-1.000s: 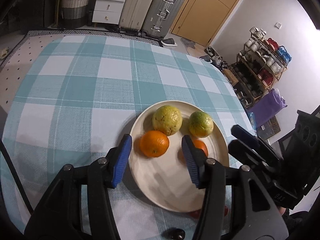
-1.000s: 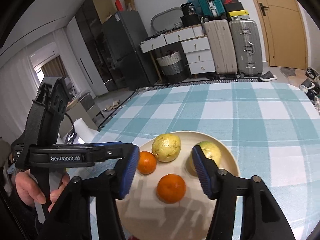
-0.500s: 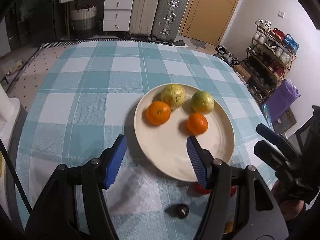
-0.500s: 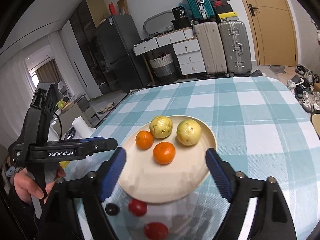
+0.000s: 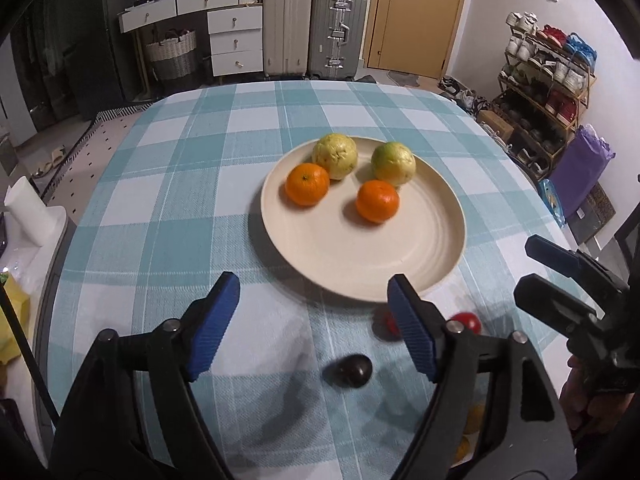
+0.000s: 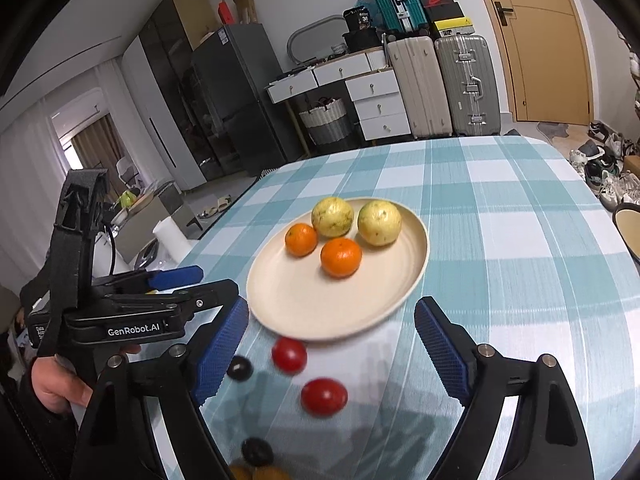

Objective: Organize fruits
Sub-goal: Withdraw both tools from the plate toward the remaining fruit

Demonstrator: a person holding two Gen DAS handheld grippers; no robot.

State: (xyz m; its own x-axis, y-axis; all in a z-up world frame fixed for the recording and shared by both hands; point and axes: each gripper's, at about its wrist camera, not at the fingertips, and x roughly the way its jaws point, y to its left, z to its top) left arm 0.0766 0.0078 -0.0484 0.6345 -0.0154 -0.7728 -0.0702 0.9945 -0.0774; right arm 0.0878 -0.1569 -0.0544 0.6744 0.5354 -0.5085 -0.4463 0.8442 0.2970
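A cream plate [image 5: 340, 256] [image 6: 312, 300] on the checked tablecloth holds two oranges [image 5: 307, 184] [image 6: 341, 257] and two yellow-green guavas [image 5: 334, 156] [image 6: 379, 223]. On the cloth in front of the plate lie two red tomatoes [image 6: 289, 355] [image 6: 324, 397] and two dark plums [image 5: 353, 370] [image 6: 239, 368]; small orange fruits [image 6: 256, 473] sit at the near edge. My left gripper [image 5: 314, 328] is open and empty, above the cloth near one plum. My right gripper [image 6: 332, 352] is open and empty, above the tomatoes.
A white paper roll [image 5: 26, 212] stands off the table's left side. A bowl rim [image 6: 628, 228] shows at the right edge of the right wrist view. Suitcases [image 5: 312, 28], drawers and a shoe rack [image 5: 548, 92] stand beyond the table.
Both grippers have pulled back from over the plate toward the near edge and have opened wider. The loose tomatoes and plums have come into view.
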